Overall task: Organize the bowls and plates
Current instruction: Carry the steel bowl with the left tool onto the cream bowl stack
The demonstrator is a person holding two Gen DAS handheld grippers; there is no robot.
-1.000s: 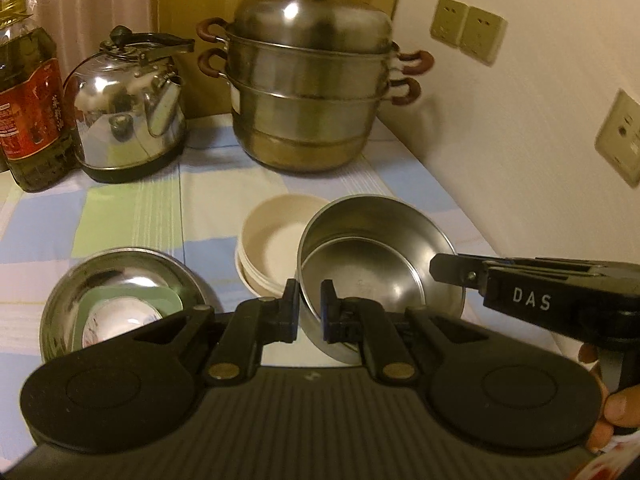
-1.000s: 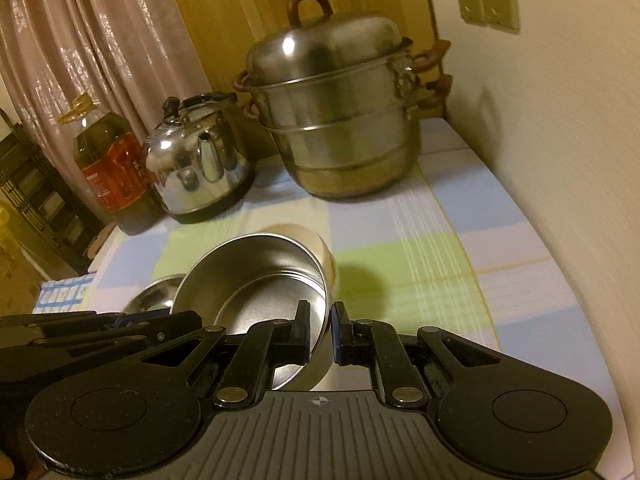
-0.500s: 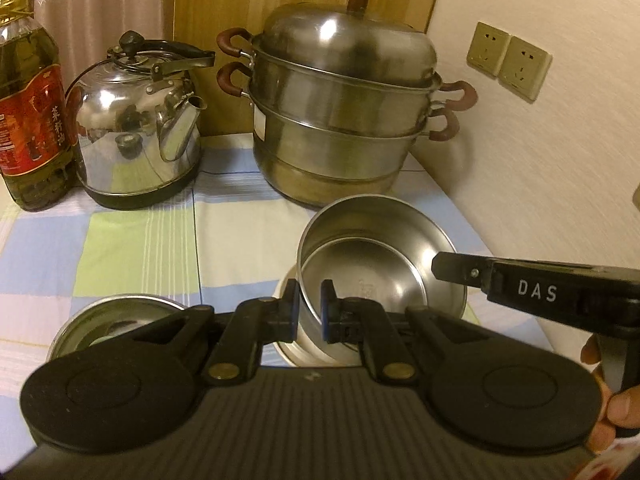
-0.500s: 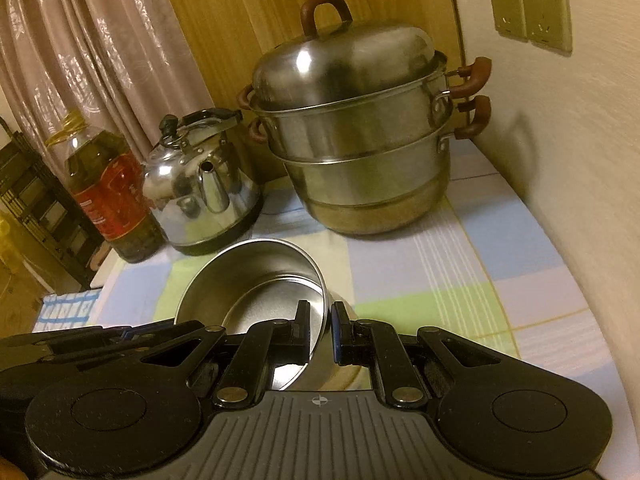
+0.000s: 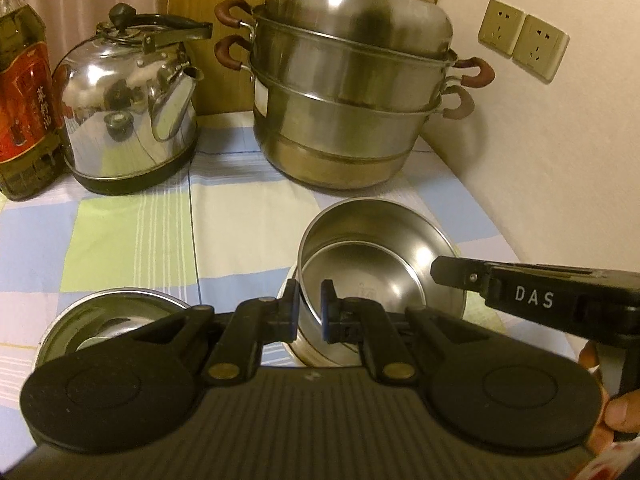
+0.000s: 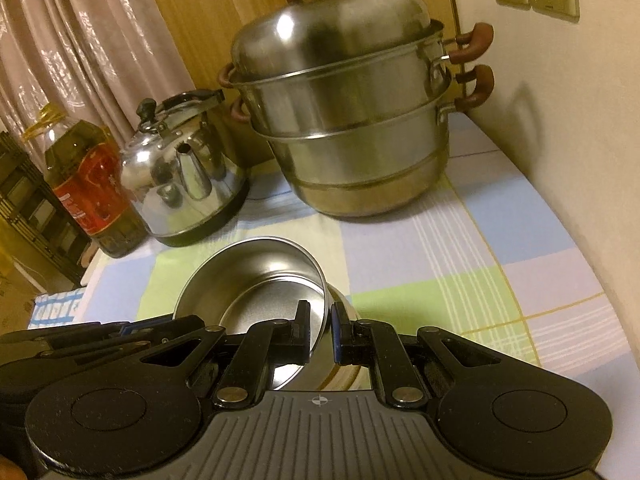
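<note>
A deep steel bowl (image 5: 380, 256) is held between both grippers over the checked tablecloth. My left gripper (image 5: 310, 308) is shut on its near-left rim. My right gripper (image 6: 322, 328) is shut on its right rim; the bowl (image 6: 256, 280) fills the lower middle of the right wrist view. The right gripper's body (image 5: 532, 296) reaches in from the right in the left wrist view. A cream bowl edge (image 5: 289, 292) peeks out under the steel bowl. A shallow steel bowl (image 5: 116, 312) with other dishes inside sits at lower left.
A large two-tier steamer pot (image 5: 352, 92) stands at the back against the wall. A steel kettle (image 5: 128, 112) and an oil bottle (image 5: 22, 100) stand back left. Wall sockets (image 5: 524, 38) are on the right wall. A dark rack (image 6: 28, 216) stands off the table's left end.
Both grippers have carried the steel bowl over the cream bowls and lower, so the cream bowls are now almost hidden beneath it. The view has tilted up toward the steamer pot.
</note>
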